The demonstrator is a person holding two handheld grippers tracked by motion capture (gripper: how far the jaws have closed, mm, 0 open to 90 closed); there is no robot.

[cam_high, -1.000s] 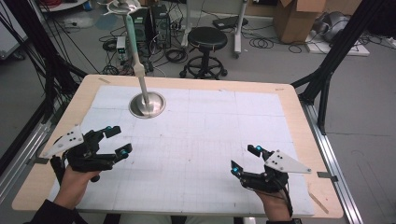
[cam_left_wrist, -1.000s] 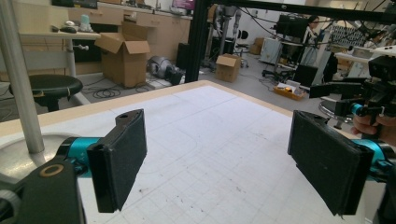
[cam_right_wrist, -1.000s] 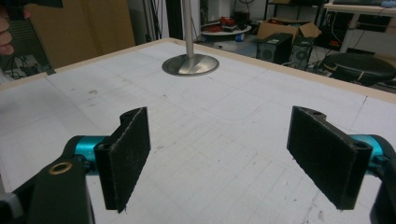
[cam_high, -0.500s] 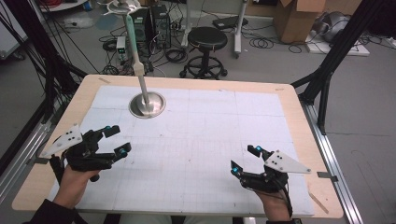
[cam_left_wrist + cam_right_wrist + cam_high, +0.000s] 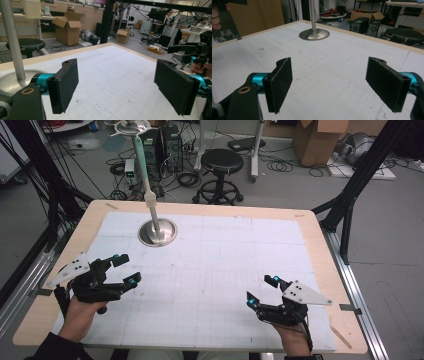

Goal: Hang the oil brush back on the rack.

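From the high view I see the round steel stand base with its upright pole (image 5: 157,231) on the white gridded mat (image 5: 220,265). My left gripper (image 5: 126,269) hovers nearer me than the base, jaws spread, nothing between them; my right gripper (image 5: 262,290) sits well apart from it, equally released.

In the left gripper view, the base (image 5: 11,80) lies just behind the left pad.

In the right gripper view, the base (image 5: 314,34) stands far ahead between the parted pads.
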